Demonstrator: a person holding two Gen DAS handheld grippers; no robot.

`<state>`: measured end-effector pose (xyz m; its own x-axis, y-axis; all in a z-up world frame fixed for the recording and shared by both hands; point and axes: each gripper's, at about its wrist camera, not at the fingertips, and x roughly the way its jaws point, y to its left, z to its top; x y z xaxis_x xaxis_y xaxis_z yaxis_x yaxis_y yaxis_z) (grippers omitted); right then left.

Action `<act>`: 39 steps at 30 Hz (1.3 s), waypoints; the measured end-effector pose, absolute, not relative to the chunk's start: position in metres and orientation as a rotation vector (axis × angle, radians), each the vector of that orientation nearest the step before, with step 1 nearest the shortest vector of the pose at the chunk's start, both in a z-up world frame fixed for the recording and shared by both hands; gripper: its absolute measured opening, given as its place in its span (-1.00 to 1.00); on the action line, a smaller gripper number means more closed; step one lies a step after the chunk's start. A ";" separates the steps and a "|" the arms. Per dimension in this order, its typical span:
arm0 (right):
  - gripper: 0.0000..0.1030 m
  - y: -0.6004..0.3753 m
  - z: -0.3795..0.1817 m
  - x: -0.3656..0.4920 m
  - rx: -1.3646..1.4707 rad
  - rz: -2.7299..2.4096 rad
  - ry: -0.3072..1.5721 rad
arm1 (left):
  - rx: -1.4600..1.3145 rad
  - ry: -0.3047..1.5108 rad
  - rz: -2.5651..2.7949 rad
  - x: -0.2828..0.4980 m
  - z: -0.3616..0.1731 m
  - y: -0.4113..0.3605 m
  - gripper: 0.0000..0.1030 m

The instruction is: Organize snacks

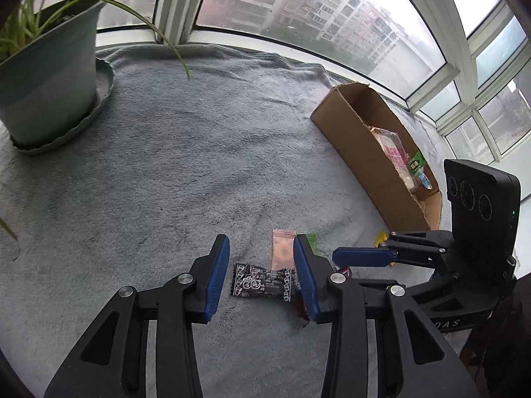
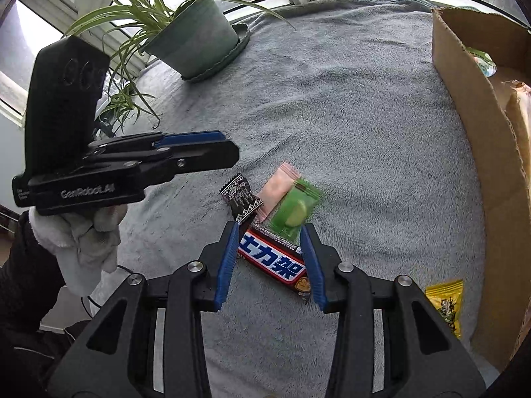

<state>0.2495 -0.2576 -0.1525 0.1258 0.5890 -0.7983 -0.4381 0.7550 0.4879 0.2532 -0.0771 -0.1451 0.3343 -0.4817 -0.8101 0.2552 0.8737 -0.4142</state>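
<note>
Left wrist view: the left gripper (image 1: 262, 273) hangs low over the grey towel (image 1: 166, 152) with its jaws spread, pinching nothing. Between the fingers lies a black printed candy (image 1: 262, 284), flat on the towel. Just beyond it sits a pink sachet (image 1: 282, 248), with a sliver of green wrapper (image 1: 312, 241) showing past the right finger. Farther right stands the cardboard box (image 1: 358, 146), open at the top, and inside it a pinkish packet (image 1: 393, 152) and a small green pack (image 1: 417, 162) already rest. The right gripper (image 1: 361, 256) enters from the right edge; from this side I cannot tell how its jaws stand. A potted spider plant (image 1: 46, 83) occupies the far left.

Right wrist view: the right gripper (image 2: 270, 257) has its jaws spread wide and empty, straddling a Snickers bar (image 2: 273, 263) that lies on the towel (image 2: 348, 116). Beyond the bar, touching or overlapping one another, are the green lime candy (image 2: 295, 209), the pink sachet (image 2: 277, 192) and the black candy (image 2: 240, 199). A yellow snack packet (image 2: 446, 301) lies apart, just beside the wall of the cardboard box (image 2: 471, 132). The left gripper (image 2: 205, 152) is seen side-on, held by a white-gloved hand (image 2: 83, 242).

Judging by this, the sorting is partly done: at least two items are in the box, while five snacks remain on the towel, none of them lifted yet.
</note>
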 end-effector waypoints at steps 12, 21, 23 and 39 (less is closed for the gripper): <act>-0.19 -0.256 -0.157 0.218 0.075 0.745 1.245 | -0.139 1.254 -0.573 0.258 -0.171 -0.094 -0.41; -0.18 -0.244 -0.155 0.206 -0.054 0.702 1.198 | 0.013 1.228 -0.603 0.230 -0.163 -0.099 -0.44; -0.18 -0.242 -0.156 0.206 -0.064 0.693 1.195 | 0.078 1.215 -0.601 0.224 -0.162 -0.103 -0.46; -0.18 -0.241 -0.161 0.202 -0.117 0.647 1.189 | 0.458 1.123 -0.607 0.228 -0.162 -0.135 -0.38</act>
